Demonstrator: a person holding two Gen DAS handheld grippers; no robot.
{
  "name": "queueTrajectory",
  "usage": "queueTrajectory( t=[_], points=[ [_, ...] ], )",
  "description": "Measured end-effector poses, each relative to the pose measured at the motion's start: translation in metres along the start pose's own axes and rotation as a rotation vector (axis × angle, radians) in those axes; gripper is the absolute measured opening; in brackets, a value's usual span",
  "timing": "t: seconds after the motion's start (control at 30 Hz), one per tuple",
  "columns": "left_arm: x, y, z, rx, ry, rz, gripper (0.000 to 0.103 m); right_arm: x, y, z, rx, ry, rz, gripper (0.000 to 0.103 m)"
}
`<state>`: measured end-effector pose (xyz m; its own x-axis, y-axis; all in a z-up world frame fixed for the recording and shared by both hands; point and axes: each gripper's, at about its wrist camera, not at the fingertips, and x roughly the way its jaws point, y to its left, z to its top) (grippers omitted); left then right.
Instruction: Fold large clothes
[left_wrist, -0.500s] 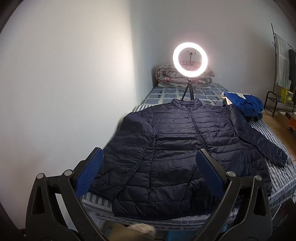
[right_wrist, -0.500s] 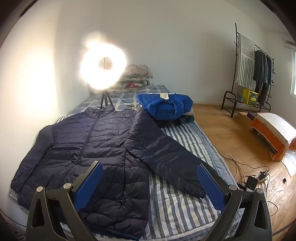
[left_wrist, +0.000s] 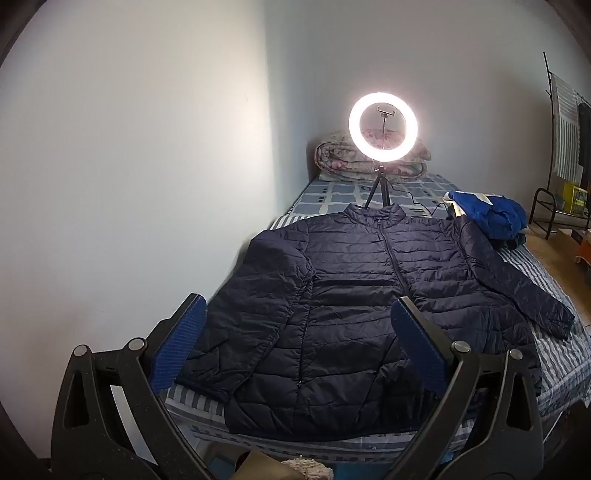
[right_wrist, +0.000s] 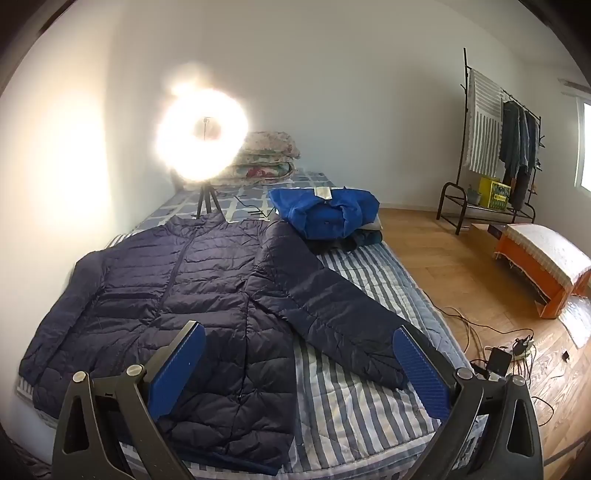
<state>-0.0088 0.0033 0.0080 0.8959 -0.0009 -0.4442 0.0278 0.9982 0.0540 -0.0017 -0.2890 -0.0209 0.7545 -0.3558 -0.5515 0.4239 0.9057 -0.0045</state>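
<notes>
A dark navy quilted jacket (left_wrist: 354, 295) lies flat and zipped on the striped bed (left_wrist: 561, 354), collar toward the far end, both sleeves spread out. In the right wrist view the same jacket (right_wrist: 177, 295) fills the left half, its right sleeve (right_wrist: 332, 317) reaching diagonally over the striped sheet. My left gripper (left_wrist: 299, 332) hovers open above the jacket's lower hem with nothing between its blue pads. My right gripper (right_wrist: 299, 354) is open too, over the hem and the sleeve's cuff, holding nothing.
A lit ring light on a tripod (left_wrist: 383, 129) stands on the bed behind the collar. Folded blue clothes (right_wrist: 325, 212) lie at the bed's far right, a rolled quilt (left_wrist: 369, 162) at the head. A wall runs along the left. Cables (right_wrist: 491, 354), an orange stool (right_wrist: 543, 266) and a clothes rack (right_wrist: 495, 147) occupy the floor.
Both views are nearly the same as before. The grippers have drifted only slightly, and the jacket lies as it did.
</notes>
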Motion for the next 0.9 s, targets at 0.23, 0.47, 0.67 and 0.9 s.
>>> queueTrajectory(
  t=[0.23, 0.47, 0.67, 0.9],
  points=[
    [0.0012, 0.0015, 0.0004, -0.004, -0.001, 0.002, 0.102, 0.0004, 0.0012, 0.0006, -0.003, -0.001, 0.006, 0.103],
    [0.0012, 0.0014, 0.0012, -0.007, -0.003, 0.006, 0.102, 0.0025, 0.0029, 0.0004, -0.003, 0.000, 0.007, 0.103],
    [0.0018, 0.0015, 0.0032, -0.008, -0.005, 0.008, 0.102, 0.0031, 0.0027, 0.0000, -0.002, 0.001, 0.007, 0.103],
    [0.0011, 0.0028, 0.0070, -0.012, -0.014, 0.014, 0.102, 0.0035, 0.0035, 0.0001, -0.004, 0.001, 0.007, 0.103]
  ],
)
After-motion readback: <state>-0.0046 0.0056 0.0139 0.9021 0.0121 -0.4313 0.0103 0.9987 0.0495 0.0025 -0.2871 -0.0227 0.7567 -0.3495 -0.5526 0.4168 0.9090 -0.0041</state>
